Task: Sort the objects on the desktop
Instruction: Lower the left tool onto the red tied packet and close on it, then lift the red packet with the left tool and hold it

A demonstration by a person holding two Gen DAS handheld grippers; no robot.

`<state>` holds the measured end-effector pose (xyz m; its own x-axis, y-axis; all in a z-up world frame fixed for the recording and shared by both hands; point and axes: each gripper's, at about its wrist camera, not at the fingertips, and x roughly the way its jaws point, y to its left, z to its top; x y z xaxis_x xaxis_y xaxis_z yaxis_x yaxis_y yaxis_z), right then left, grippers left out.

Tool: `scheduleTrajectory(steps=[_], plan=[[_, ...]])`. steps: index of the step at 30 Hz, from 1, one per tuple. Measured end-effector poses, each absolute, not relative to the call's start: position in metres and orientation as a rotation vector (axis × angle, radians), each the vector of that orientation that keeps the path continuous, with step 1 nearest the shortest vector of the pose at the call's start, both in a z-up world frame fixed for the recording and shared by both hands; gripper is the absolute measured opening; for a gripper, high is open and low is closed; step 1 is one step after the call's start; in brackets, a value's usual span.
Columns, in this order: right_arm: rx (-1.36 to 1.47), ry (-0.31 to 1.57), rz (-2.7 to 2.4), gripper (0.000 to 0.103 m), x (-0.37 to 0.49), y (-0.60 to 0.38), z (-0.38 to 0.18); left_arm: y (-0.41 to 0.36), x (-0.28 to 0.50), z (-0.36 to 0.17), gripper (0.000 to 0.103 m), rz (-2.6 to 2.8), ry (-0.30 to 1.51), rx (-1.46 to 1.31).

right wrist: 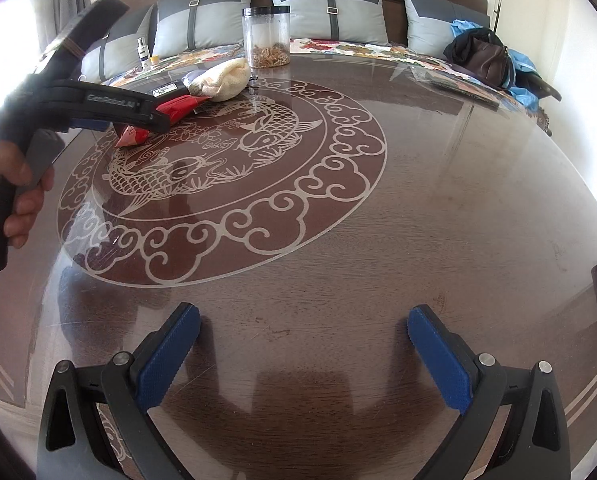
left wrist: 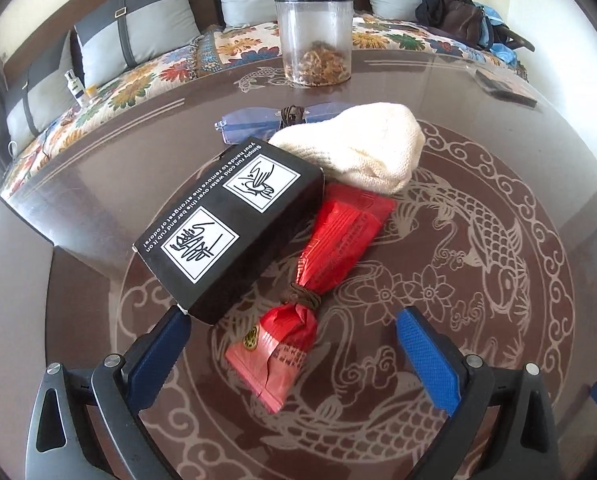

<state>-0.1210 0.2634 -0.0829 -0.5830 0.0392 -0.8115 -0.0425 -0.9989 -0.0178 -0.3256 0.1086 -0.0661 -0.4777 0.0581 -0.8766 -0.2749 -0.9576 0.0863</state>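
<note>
The left gripper (left wrist: pixel 294 344) is held wide open and empty, its fingers astride the red packet (left wrist: pixel 318 276). Against that packet are laid the box (left wrist: pixel 226 224) and towel (left wrist: pixel 354 148). The right gripper (right wrist: pixel 304 344) is spread wide, empty, well apart from it.

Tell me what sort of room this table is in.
Most likely a home living room: a sofa with a floral cover and grey cushions runs behind the glass-topped table, and a handbag lies on the seat.
</note>
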Motion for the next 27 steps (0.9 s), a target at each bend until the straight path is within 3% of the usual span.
scheduleTrajectory(steps=[5,6,7,8,9,10,14,24,26,27], plan=[[-1.412,0.007,2.756,0.103,-0.121,0.263,-0.082,0.099,-0.335,-0.070,0.103,2.538,0.148,-1.493],[-1.412,0.007,2.756,0.103,-0.122,0.263,-0.083,0.099,-0.333,-0.069,0.093,2.553,0.167,-1.473],[-1.413,0.006,2.755,0.103,-0.121,0.263,-0.083,0.099,-0.328,-0.065,0.073,2.561,0.167,-1.435],[-1.414,0.005,2.755,0.103,-0.122,0.263,-0.083,0.098,-0.324,-0.062,0.060,2.569,0.168,-1.405],[-1.413,0.006,2.755,0.103,-0.121,0.264,-0.083,0.097,-0.320,-0.059,0.036,2.564,0.166,-1.394],[-1.413,0.006,2.755,0.103,-0.121,0.264,-0.083,0.097,-0.318,-0.058,0.027,2.555,0.165,-1.401],[-1.413,0.006,2.755,0.103,-0.122,0.264,-0.083,0.094,-0.287,-0.058,0.023,2.582,0.202,-1.404],[-1.413,0.006,2.755,0.103,-0.122,0.265,-0.083,0.022,-0.164,-0.062,0.023,2.801,-0.021,-1.459],[-1.413,0.005,2.755,0.103,-0.122,0.264,-0.083,0.010,-0.158,-0.064,0.026,2.819,-0.072,-1.456],[-1.413,0.005,2.755,0.103,-0.122,0.264,-0.083,0.006,-0.158,-0.064,0.035,2.816,-0.093,-1.453]])
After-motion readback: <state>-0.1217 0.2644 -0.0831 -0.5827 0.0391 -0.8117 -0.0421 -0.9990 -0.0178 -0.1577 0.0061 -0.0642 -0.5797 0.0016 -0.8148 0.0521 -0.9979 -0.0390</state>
